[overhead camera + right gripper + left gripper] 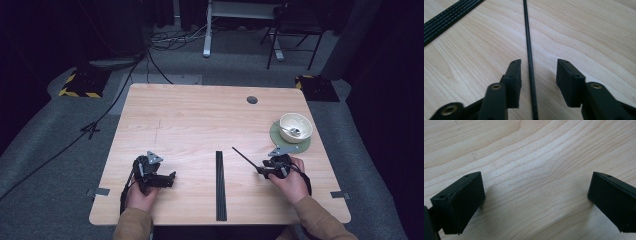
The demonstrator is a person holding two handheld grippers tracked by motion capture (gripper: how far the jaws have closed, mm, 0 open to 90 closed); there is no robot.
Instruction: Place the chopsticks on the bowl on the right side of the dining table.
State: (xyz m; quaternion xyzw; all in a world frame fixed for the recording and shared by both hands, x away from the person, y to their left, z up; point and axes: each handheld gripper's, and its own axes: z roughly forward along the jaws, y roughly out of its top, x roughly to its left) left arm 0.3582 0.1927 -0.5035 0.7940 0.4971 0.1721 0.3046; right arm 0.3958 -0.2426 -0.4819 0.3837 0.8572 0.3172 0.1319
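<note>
A lab or recording studio; dark curtained walls surround a lone wooden tabletop (200, 120) on grey carpet (50, 165); cables (165, 40) trail beyond its far edge; hazard-striped floor plates (80, 85) flank its far corners.

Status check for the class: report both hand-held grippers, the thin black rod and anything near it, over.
Left hand-held gripper open, idle on table. Right hand-held gripper open, straddling thin black rod, pads not touching. Black strip bundle alongside, apart; path free.

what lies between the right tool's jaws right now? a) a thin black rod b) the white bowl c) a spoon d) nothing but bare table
a: in the right gripper view the thin black rod runs up between the jaws of the right tool, with a gap on each side, so the pads do not press on it yet.
</note>
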